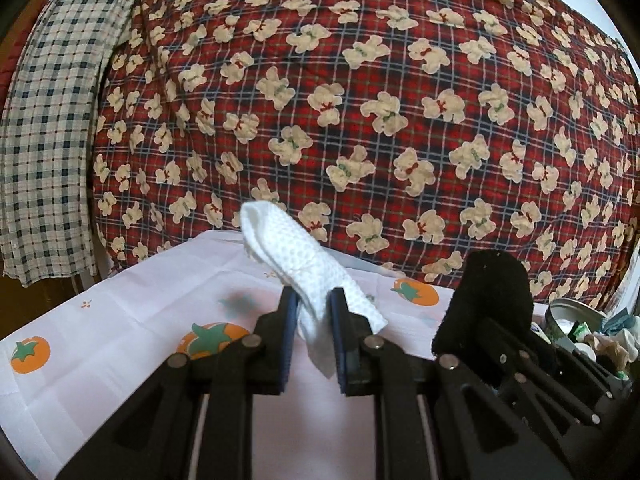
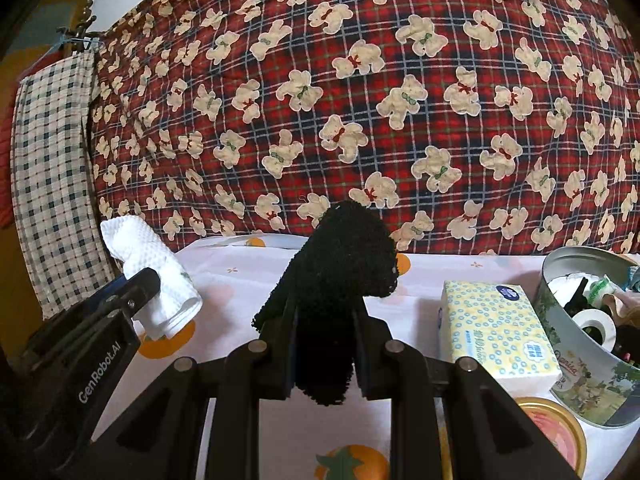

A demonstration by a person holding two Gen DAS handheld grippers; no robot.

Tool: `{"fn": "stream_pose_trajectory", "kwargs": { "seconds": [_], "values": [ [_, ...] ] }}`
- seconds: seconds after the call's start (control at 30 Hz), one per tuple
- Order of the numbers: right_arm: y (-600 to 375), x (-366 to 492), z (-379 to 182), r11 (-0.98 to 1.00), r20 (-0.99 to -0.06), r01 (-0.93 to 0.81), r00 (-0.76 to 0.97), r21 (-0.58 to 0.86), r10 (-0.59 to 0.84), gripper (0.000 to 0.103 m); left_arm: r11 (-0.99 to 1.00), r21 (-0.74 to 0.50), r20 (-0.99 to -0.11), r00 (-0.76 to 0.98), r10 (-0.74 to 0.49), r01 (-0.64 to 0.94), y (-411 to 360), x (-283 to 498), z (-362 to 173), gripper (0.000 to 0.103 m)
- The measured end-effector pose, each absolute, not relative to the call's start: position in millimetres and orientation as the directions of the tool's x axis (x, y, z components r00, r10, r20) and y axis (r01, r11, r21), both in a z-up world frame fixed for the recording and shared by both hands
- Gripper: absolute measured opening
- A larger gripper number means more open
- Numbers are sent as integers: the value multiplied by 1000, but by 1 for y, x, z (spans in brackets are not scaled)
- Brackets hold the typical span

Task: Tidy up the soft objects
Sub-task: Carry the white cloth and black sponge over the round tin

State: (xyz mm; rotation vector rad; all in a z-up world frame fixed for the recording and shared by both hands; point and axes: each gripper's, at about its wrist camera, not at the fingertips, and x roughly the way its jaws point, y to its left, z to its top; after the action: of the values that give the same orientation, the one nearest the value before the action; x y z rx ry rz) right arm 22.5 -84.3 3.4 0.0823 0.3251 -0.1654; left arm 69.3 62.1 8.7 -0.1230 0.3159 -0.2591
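Two claws are each clamped on one soft item, lifted clear of the surface (image 2: 280, 432) — the left claw (image 1: 314, 320) pinches a white waffle-weave cloth (image 1: 296, 248) and the right claw (image 2: 326, 344) a black fuzzy cloth (image 2: 344, 256), probably so neither drags while carried. Just right sit a tissue pack (image 2: 496, 328) and a cluttered round tin (image 2: 576, 380) — perhaps the destination; behind hangs a bear-print blanket (image 2: 360, 100).

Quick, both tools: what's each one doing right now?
Left tool: shut on the white cloth.
Right tool: shut on the black cloth.
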Motion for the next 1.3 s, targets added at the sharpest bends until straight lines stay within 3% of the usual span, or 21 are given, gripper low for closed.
{"fn": "stream_pose_trajectory", "kwargs": {
  "seconds": [1.3],
  "values": [
    [-110, -59, 6, 989, -261, 146, 956, 25, -134, 25, 968, -60, -268, 930, -251, 244, 26, -5, 11, 15]
  ]
}}
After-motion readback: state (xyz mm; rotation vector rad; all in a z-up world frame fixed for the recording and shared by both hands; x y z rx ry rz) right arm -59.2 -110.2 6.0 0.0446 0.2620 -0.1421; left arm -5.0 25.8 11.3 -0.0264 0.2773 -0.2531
